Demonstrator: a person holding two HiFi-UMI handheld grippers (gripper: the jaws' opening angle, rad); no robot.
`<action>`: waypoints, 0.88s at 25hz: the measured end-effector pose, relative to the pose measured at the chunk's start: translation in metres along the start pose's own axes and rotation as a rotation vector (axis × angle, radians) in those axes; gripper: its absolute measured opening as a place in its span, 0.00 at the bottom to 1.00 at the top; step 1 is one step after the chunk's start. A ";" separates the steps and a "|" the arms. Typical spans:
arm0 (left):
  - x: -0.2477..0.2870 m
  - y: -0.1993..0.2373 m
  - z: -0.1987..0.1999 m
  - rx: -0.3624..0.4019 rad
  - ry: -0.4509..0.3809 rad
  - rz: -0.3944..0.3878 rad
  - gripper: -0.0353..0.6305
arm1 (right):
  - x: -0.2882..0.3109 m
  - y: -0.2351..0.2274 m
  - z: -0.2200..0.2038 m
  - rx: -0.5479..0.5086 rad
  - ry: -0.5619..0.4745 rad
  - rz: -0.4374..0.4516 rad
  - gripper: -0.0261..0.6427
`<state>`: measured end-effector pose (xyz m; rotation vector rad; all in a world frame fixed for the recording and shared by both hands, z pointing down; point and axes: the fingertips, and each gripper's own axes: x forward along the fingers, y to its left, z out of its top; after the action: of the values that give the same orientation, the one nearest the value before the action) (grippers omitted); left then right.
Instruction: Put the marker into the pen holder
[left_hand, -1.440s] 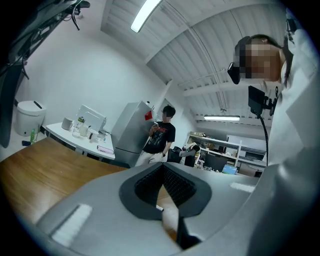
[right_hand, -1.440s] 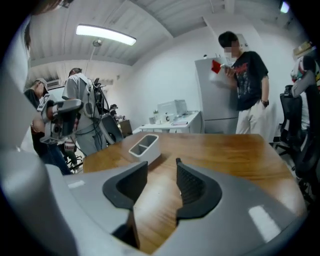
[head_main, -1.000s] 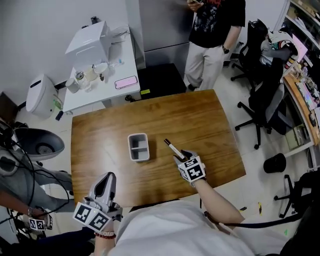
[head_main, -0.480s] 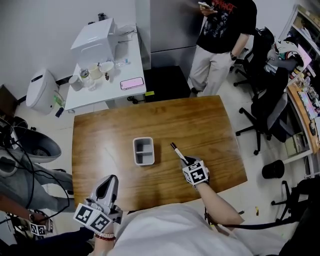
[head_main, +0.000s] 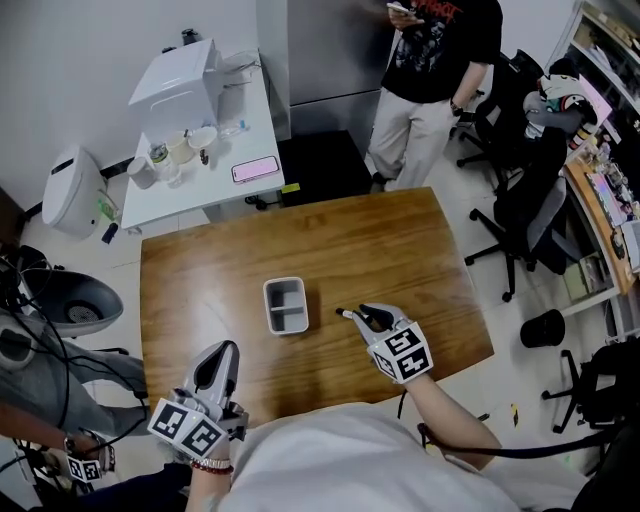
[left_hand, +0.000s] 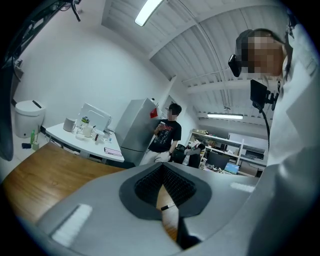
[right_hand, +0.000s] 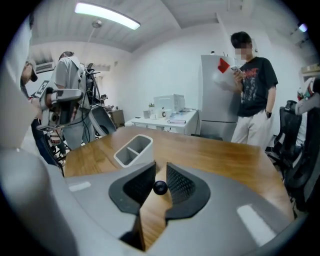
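right hand-held gripper (head_main: 368, 317) is over the wooden bench (head_main: 380, 240), right of centre, w/ its jaws closing on the marker (head_main: 350, 314). in the right gripper view the marker's black round end (right_hand: 160, 188) sits between the 2 dark pads (right_hand: 181, 184), touching both, so the grip is narrow w/ the marker in it. from the head view the marker lies roughly level and pokes out left of the jaws, light tip toward the pen holder (head_main: 266, 306). can't tell if it touches the bench. the pen holder is a grey rectangular box w/ 2 compartments, upright near the bench's middle, just left of the marker's tip but apart from it. in the right gripper view it stands ahead & left of the jaws (right_hand: 131, 156). left hand-held gripper (head_main: 222, 350) is at the near left edge of the bench, well apart from the holder. its jaws meet at the tips w/ nothing between them (left_hand: 162, 166). beyond the bench there's a white side table (head_main: 250, 185) w/ cups & a pink phone (head_main: 253, 168), and a person (head_main: 430, 70) stands by a grey fridge (head_main: 320, 50). office chairs (head_main: 525, 200) are at right.
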<state>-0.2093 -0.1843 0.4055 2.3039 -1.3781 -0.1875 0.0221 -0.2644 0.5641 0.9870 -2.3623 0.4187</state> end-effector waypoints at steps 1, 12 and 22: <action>0.002 0.001 0.000 -0.001 -0.001 -0.005 0.04 | -0.001 0.005 0.006 -0.011 -0.011 0.005 0.13; -0.006 0.013 -0.005 -0.029 -0.005 -0.003 0.04 | -0.021 0.066 0.102 -0.012 -0.244 0.127 0.13; -0.031 0.021 0.000 -0.024 -0.018 0.038 0.04 | 0.063 0.113 0.057 -0.043 -0.148 0.243 0.13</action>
<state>-0.2419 -0.1657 0.4117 2.2600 -1.4200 -0.2124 -0.1172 -0.2496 0.5465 0.7356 -2.6261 0.3949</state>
